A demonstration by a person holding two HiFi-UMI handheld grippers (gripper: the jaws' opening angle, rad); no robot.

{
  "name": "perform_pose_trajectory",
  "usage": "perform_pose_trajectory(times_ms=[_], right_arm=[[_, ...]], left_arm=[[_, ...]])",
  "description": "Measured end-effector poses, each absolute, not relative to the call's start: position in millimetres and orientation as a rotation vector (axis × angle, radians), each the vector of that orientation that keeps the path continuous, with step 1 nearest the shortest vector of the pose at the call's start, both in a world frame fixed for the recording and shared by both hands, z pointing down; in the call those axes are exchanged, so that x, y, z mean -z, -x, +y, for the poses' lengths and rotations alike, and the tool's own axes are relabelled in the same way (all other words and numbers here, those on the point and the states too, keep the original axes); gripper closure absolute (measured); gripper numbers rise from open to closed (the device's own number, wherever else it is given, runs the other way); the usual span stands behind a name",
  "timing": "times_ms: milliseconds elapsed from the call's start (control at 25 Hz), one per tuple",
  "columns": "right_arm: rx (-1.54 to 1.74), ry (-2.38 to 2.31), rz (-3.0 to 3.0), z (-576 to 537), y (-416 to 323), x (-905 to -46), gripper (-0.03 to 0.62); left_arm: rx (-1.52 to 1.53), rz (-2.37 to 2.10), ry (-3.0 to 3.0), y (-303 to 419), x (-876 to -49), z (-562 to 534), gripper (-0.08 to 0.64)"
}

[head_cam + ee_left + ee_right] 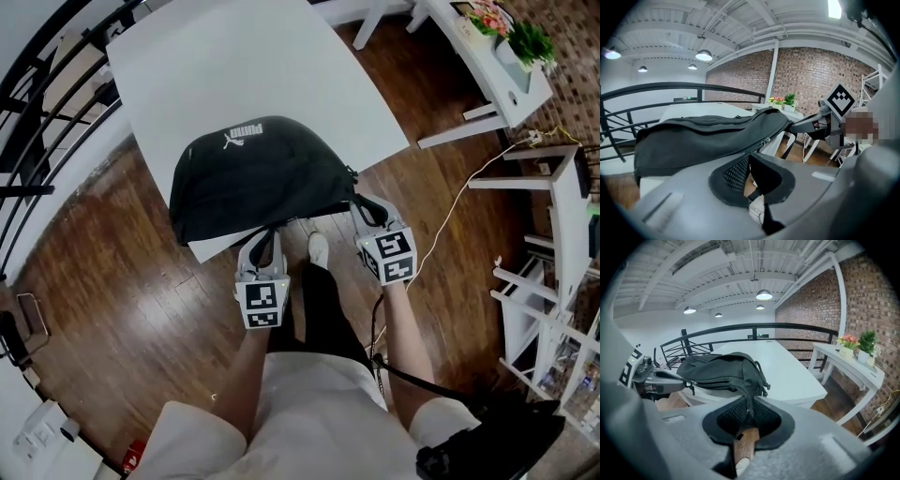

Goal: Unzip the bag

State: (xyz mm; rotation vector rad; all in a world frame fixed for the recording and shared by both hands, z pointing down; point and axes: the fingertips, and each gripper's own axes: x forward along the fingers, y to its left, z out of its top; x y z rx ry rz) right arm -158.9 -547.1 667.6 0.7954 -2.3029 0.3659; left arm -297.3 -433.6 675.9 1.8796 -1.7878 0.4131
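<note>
While the black bag [258,178] lies on the white tabletop [281,66], left claw [265,238] pinches its near edge, and right claw [364,204] is clamped on its end.

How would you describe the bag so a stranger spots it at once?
Find the white table on the wooden floor. At its near edge lies the black Puma bag. It alone sits on the tabletop, soft and rounded, with a white logo.
</note>
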Motion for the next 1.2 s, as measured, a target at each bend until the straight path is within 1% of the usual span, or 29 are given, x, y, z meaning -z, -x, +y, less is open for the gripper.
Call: perform_pose_trajectory(times_ms=[120, 400, 520, 680, 840, 960, 1040, 1080, 1200], right_arm=[[-0.362, -0.821, -2.283, -549, 157, -671, 0.555], [-0.321, -0.886, -2.199, -549, 151, -688, 0.557], [-0.336, -0.971, -2.167, -554, 156, -696, 0.557], [-0.356, -1.01, -2.074, -535, 146, -715, 0.552], [-0.426, -1.073, -2.026, -501, 116, -712, 0.54], [-0.537, -1.171, -2.164, -467, 101, -669, 0.54], [-0.588, -1.178, -2.313, -439, 106, -633, 0.548], [-0.573, -1.125, -2.388, -421, 114, -616, 0.566], [-0.462, -0.918, -2.571, -359, 128, -562, 0.595]], left_arm=[[-0.479, -1.852, -1.815, 338, -684, -411, 0.54], [-0.643, -2.071, -1.582, 485, -694, -340, 0.54], [-0.658, -2.034, -1.577, 512, -702, -330, 0.537], [-0.647, -1.919, -1.569, 489, -706, -300, 0.516], [-0.611, -1.958, -1.583, 477, -680, -273, 0.512], [-0.506, -2.032, -1.604, 458, -646, -252, 0.512], [-0.407, -2.085, -1.664, 435, -609, -245, 0.517], [-0.367, -2.107, -1.707, 420, -587, -244, 0.522], [-0.295, -2.152, -1.866, 359, -518, -238, 0.541]])
